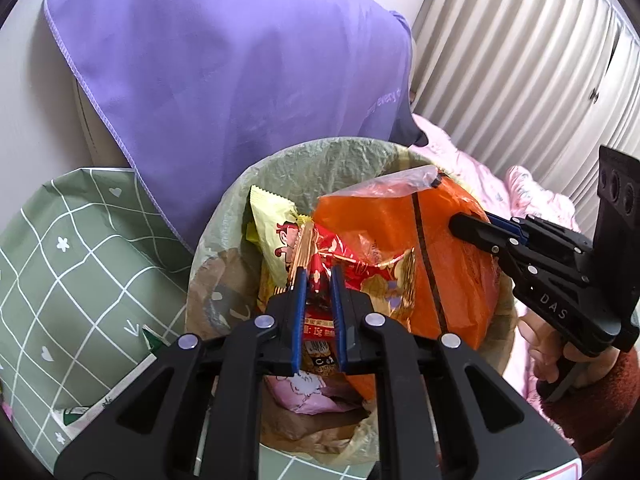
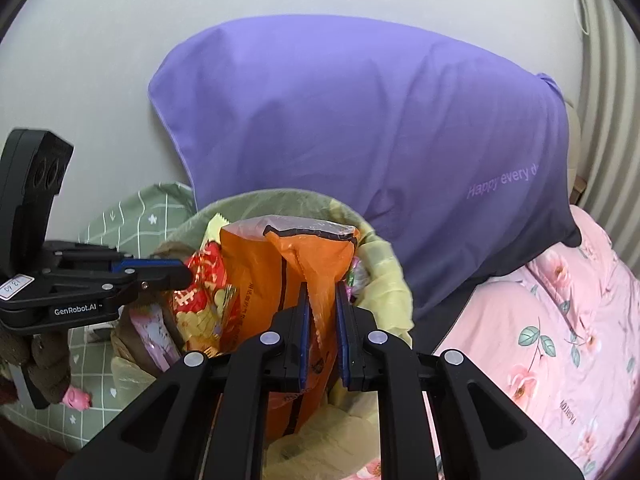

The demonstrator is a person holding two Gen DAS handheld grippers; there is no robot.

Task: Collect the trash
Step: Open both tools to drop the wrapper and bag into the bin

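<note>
Left wrist: L tongs (image 1: 319,276) on red wrapper (image 1: 340,256), bin rim (image 1: 224,208) close.

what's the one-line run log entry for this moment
left claw: shut on red foil snack wrapper | right claw: shut on orange plastic bag | both over green-lined round trash bin, already full

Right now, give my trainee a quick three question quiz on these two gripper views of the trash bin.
1. True or false: the left gripper grips the red snack wrapper.
2. The right gripper is closed on: A) the purple pillow B) the orange plastic bag C) the bin liner
3. Fill in: the yellow snack packet sits inside the ____.

Key: 1 true; 2 B; 3 bin.
</note>
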